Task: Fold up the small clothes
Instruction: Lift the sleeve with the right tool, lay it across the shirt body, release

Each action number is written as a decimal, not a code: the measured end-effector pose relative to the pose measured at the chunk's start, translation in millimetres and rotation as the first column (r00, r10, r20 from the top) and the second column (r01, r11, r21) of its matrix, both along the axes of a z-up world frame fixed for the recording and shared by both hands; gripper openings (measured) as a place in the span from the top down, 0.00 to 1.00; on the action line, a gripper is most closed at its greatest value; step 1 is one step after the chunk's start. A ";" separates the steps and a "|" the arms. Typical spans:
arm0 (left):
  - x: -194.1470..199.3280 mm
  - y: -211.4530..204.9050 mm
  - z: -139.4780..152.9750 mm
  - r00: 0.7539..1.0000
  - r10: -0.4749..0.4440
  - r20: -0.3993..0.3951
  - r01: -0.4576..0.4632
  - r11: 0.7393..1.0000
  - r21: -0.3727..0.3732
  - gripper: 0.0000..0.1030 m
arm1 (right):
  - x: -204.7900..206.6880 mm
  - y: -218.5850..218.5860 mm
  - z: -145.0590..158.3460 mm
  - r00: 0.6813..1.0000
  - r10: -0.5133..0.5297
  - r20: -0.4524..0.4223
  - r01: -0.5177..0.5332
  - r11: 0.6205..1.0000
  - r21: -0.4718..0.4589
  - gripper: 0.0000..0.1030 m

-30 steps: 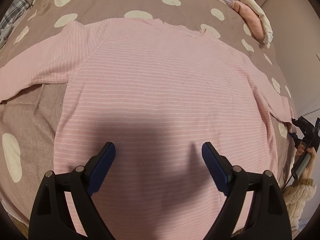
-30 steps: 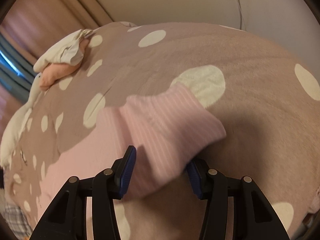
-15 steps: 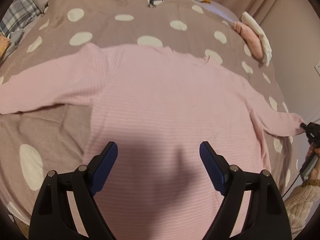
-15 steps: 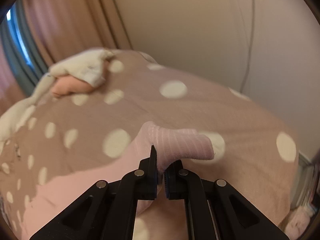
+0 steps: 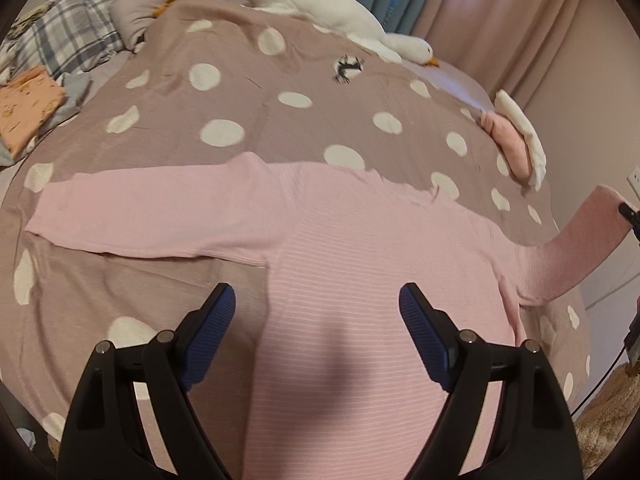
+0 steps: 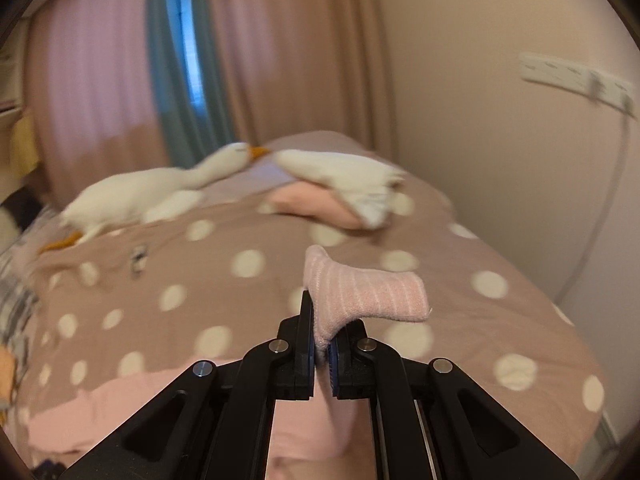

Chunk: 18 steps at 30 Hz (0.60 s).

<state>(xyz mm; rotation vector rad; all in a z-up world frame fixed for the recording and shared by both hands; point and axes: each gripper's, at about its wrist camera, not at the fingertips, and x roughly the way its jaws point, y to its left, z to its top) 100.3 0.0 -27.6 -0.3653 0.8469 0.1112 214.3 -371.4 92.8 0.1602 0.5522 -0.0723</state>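
Note:
A pink striped long-sleeved top point(image 5: 360, 248) lies flat on the dotted brown bedspread point(image 5: 240, 92), its left sleeve point(image 5: 132, 216) spread out sideways. My left gripper point(image 5: 316, 336) is open and empty, hovering above the top's lower body. My right gripper point(image 6: 320, 356) is shut on the cuff of the right sleeve point(image 6: 368, 292) and holds it lifted off the bed. In the left wrist view the raised sleeve point(image 5: 576, 248) slants up to the right gripper point(image 5: 630, 214) at the right edge.
A white goose plush point(image 5: 340, 20) lies at the bed's far side. A folded pink and white pile point(image 5: 516, 140) sits at the far right near the wall. Plaid bedding point(image 5: 64, 36) and an orange cloth point(image 5: 24, 104) lie at the far left. Curtains point(image 6: 200, 60) hang behind.
My right gripper closed on the sleeve cuff and lifted it off the bed. My left gripper drew back and up, staying open.

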 end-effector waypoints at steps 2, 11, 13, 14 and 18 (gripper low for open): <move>-5.7 7.9 2.7 1.000 0.016 0.012 -0.016 1.000 -0.003 0.19 | 0.4 30.4 1.5 0.997 0.071 0.001 -0.071 0.997 -0.010 0.93; -24.3 37.4 -0.4 0.996 0.084 0.012 -0.084 0.996 -0.021 0.19 | 4.8 131.7 -30.1 0.934 0.345 -0.087 -0.345 0.938 0.016 0.93; -27.3 43.6 -4.9 0.995 0.099 0.001 -0.099 0.995 -0.029 0.19 | 7.6 151.1 -48.2 0.910 0.393 -0.133 -0.393 0.919 0.031 0.93; -28.3 46.7 -6.8 0.995 0.102 -0.005 -0.102 0.994 -0.032 0.19 | 7.7 159.3 -55.2 0.898 0.414 -0.151 -0.413 0.910 0.037 0.93; -31.5 51.9 -11.3 0.994 0.109 -0.021 -0.110 0.993 -0.034 0.19 | 5.1 194.0 -92.8 0.831 0.500 -0.243 -0.496 0.864 0.082 0.93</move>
